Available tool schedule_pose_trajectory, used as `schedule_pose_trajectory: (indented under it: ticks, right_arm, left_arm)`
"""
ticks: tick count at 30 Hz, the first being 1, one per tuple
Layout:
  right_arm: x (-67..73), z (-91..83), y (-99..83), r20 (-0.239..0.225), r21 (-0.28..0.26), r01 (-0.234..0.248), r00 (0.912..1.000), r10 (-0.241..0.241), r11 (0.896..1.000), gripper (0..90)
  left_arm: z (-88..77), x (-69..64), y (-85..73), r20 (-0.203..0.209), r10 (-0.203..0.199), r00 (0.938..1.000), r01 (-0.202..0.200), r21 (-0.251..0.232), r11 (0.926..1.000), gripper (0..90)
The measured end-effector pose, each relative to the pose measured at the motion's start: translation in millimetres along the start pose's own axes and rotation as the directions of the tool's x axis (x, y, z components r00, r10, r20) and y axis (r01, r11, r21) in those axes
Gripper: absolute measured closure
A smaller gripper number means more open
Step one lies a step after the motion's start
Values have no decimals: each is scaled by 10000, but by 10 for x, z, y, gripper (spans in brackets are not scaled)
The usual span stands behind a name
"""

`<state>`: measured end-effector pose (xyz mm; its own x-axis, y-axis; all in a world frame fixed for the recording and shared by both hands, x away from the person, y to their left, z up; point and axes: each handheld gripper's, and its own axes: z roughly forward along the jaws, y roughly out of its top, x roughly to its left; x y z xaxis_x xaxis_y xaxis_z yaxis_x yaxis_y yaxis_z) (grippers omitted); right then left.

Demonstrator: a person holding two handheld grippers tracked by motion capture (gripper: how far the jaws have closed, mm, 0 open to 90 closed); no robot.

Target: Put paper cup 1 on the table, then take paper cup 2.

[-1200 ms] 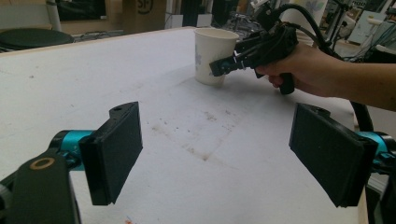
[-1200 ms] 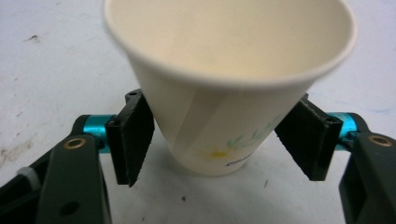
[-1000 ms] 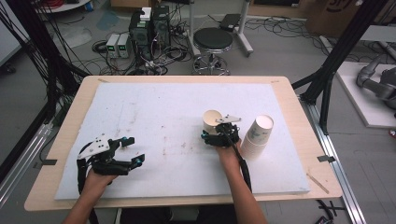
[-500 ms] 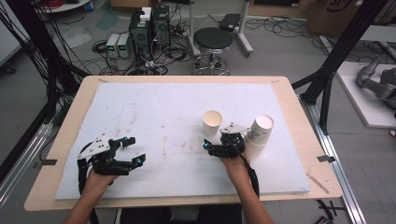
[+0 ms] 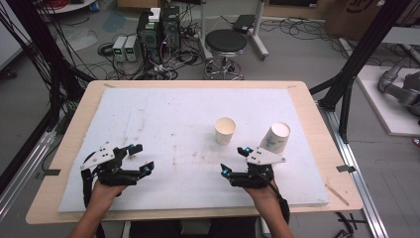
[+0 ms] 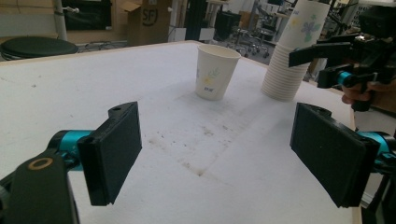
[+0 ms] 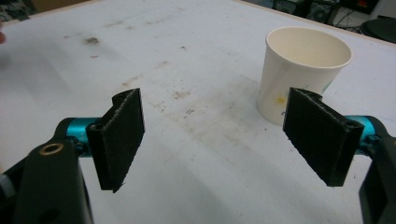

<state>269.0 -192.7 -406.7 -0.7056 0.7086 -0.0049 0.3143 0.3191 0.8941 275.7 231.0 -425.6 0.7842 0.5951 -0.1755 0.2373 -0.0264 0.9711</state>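
Standing apart from the cup (image 5: 225, 130), the right gripper (image 5: 235, 159) gapes wide and empty. The left gripper (image 5: 140, 156) is wide open too, holding nothing.

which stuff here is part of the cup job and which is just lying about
In the job:
single paper cup, standing upright
stack of paper cups
right gripper, open, empty
left gripper, open, empty
white mat

Lying about:
stool
computer boxes and cables on the floor

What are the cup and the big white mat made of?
The cup looks like thin paper: matte cream walls, rolled rim, printed flowers. The mat seems to be soft foam or felt, though that is hard to tell: dull white, slightly fuzzy, stained brown.
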Motion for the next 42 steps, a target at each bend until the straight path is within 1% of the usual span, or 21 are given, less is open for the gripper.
schedule_pose_trajectory:
  ticks: [2, 4, 7, 10, 13, 16, 18, 22, 26, 29, 31, 35, 39, 42]
  right_arm:
    - [7, -73, -9, -77, -96, 29, 10000, -30, 9999, 204]
    - [7, -147, -6, -313, -239, 96, 9995, -104, 9997, 202]
    - [-3, -245, 20, -485, -461, 216, 9985, -238, 9987, 202]
    - [-29, -312, 36, -498, -607, 169, 9986, -199, 9980, 203]
    - [-65, -335, 28, -538, -743, 207, 9982, -247, 9970, 203]
    - [-68, -342, 21, -513, -668, 184, 9984, -218, 9976, 203]
    - [-66, -348, 28, -493, -635, 223, 9985, -254, 9977, 203]
    - [-61, -383, 66, -528, -772, 284, 9981, -325, 9966, 203]
    - [-45, -444, 111, -631, -848, 301, 9974, -356, 9959, 204]
    - [-41, -503, 129, -685, -921, 263, 9971, -327, 9954, 204]
    - [-41, -567, 124, -680, -966, 253, 9972, -320, 9950, 204]
    - [-62, -691, 94, -674, -951, 190, 9974, -255, 9953, 204]
    - [-136, -832, 45, -530, -903, 129, 9984, -178, 9958, 204]
    - [-196, -963, 10, -283, -1012, -9, 9996, -19, 9949, 204]
  left_arm:
    - [-10, -8, 3, 60, 9, 10000, -8, -104, 9999, 165]
    - [-19, -14, 5, 77, -24, 10000, 25, -150, 9999, 166]
    - [-32, -4, -1, 81, -24, 10000, 24, -109, 9999, 167]
    - [-48, -2, 0, 31, -39, 10000, 39, -127, 9999, 167]
    - [-53, -5, 2, 15, -16, 10000, 16, -78, 10000, 167]
    - [-46, -10, 0, -12, 31, 10000, -31, 72, 10000, 169]
    - [-43, -11, -3, 37, 3, 10000, -3, 65, 10000, 169]
    - [-58, -7, -6, 46, -21, 10000, 21, -4, 10000, 169]
    - [-71, 5, -6, 5, -71, 10000, 71, -53, 10000, 169]
    - [-48, 10, -14, 85, -130, 9999, 130, -16, 9999, 169]
    - [-33, 4, -17, 151, -111, 9998, 110, 66, 9999, 169]
    - [-24, -7, -17, 151, -65, 9999, 63, 97, 9999, 169]
    - [-25, -8, -13, 87, -62, 9999, 61, 63, 10000, 169]
    - [-27, -14, -15, 94, -60, 9999, 59, 128, 9999, 169]
